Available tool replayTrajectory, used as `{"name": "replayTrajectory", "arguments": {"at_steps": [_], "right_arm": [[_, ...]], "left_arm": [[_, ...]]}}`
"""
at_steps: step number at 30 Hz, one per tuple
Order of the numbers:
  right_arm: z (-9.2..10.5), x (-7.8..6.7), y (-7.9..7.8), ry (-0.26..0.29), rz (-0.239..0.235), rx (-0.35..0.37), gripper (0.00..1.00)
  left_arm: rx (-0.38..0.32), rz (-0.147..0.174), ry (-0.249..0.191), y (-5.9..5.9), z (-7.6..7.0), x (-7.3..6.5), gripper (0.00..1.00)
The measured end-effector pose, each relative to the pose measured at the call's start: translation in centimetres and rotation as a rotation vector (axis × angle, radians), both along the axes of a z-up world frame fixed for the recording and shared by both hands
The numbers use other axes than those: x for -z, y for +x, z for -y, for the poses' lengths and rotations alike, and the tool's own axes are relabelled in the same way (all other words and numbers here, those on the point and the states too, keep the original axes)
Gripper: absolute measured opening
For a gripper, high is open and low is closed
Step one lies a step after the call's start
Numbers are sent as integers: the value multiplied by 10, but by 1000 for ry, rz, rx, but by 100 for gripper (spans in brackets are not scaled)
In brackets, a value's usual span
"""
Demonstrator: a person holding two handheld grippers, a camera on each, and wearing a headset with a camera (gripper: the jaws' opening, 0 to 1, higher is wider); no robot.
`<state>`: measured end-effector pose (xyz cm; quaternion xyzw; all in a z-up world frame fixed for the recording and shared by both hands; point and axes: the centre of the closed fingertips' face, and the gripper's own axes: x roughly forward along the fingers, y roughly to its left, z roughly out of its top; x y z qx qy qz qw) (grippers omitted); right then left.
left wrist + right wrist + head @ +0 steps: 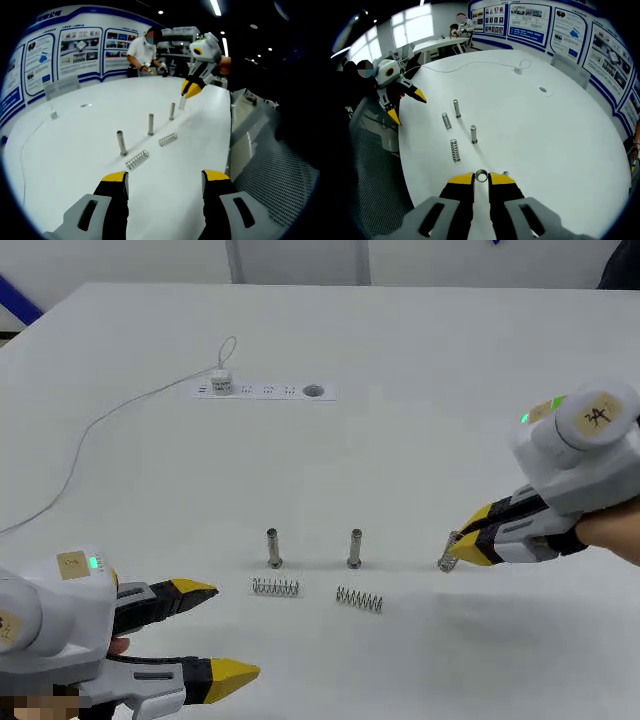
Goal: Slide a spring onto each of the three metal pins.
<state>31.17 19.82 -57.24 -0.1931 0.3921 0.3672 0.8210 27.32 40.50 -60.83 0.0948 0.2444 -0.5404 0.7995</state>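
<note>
White workbench (420,440) carries three upright metal pins; the middle pin (355,548) serves as reference. To its right, the right gripper (458,552) is clamped on a spring (481,176) at the third pin (172,111). Whether the coil has caught the pin's tip cannot be told. Well to its left, the left gripper (215,632) has its jaws apart and empty. Two loose springs (276,587) lie just in front of the middle pin and the left pin (273,548).

Risk: an off-axis coil may snag, tip the third pin, or spring away on release. Parts lie loose on the workbench, with no tray to catch them.
</note>
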Motion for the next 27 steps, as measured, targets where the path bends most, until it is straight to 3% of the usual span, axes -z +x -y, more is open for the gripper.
{"name": "replayTrajectory", "arguments": {"at_steps": [6,9,27], "right_arm": [[15,-20,15,-21,46,36,12],[18,-23,21,-26,57,49,12],[20,-1,31,-40,13,51,12]], "left_arm": [[-1,-1,-11,1,0,-1,61],[-8,-1,-18,2,0,-3,61],[-44,2,-29,8,-5,-5,61]]}}
